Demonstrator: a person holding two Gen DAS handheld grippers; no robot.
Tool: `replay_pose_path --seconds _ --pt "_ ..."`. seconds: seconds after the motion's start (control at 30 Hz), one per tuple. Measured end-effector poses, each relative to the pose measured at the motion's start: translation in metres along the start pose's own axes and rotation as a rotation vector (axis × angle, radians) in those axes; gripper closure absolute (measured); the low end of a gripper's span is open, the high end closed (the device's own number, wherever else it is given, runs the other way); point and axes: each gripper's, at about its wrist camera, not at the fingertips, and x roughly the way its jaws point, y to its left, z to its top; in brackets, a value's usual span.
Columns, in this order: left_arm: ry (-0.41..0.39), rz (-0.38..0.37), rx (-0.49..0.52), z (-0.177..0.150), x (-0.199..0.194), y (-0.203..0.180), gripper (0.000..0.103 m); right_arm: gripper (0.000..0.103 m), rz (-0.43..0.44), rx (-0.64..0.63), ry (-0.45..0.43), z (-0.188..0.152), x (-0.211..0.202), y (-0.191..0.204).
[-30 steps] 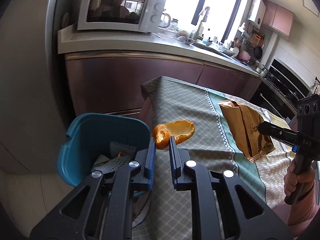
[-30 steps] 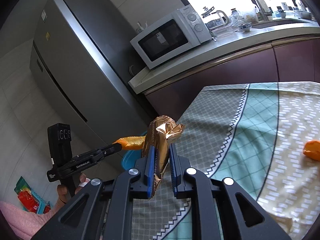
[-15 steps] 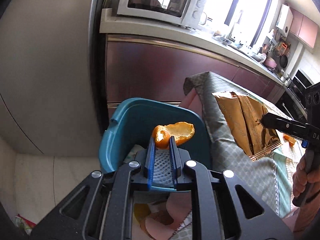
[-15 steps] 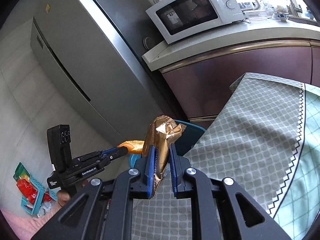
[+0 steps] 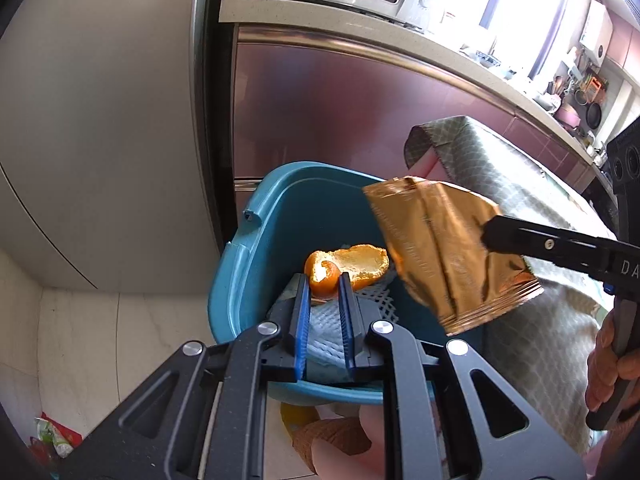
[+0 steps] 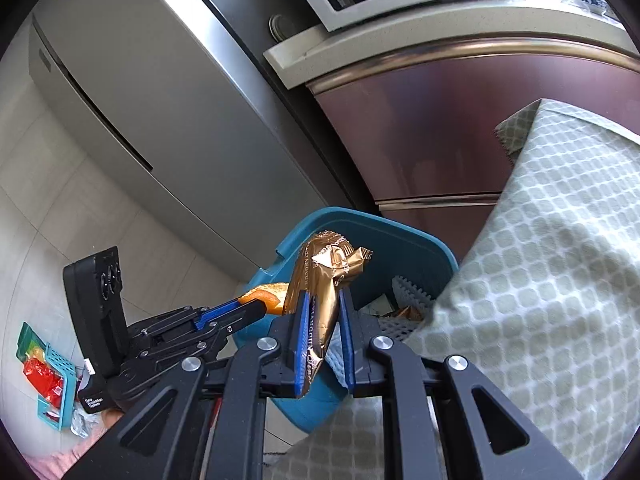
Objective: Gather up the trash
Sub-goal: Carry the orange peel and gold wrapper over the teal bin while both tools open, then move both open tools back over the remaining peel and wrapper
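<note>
— Over the blue bin (image 5: 256, 248)?
— Yes. Orange peel (image 5: 346, 268) pinched at the tips of the left gripper (image 5: 324, 300), right above the bin's open top.
— And the gold wrapper (image 5: 444, 248)?
— Clamped tight in the right gripper (image 6: 323, 320), long side sticking up out of the fingers. Above the bin too, near the edge beside the checked tablecloth (image 6: 540, 280).
— Closer to the middle of the bin?
— Peel, probably. Straight drop down. Wrapper maybe a bit more inward first.
— Anything inside already?
— White net foam (image 5: 332, 320) and paper bits.
</note>
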Motion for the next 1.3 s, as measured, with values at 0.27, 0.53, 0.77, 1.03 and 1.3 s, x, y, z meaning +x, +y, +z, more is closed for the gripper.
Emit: replay_pose_path --seconds 0.27,0.53,0.77,1.03,1.3 --pt "0.032 0.012 0.001 0.004 0.028 -0.006 0.087 0.083 -0.022 0.019 0.048 0.013 0.033 0.001" --pt "0.023 -0.004 -0.011 0.003 0.03 -0.009 0.087 0.076 -0.013 0.009 0.037 0.012 0.034 0.0" --pt "-0.025 -0.042 0.003 0.001 0.007 -0.018 0.08 0.069 0.006 0.008 0.016 -0.007 0.004 -0.008" --pt "-0.106 -0.141 0.061 0.005 -0.027 -0.056 0.072 0.069 0.017 -0.005 -0.061 -0.031 -0.056 -0.018" --pt "-0.144 -0.283 0.189 0.001 -0.053 -0.128 0.069 0.067 -0.05 0.038 -0.2 -0.066 -0.143 -0.049"
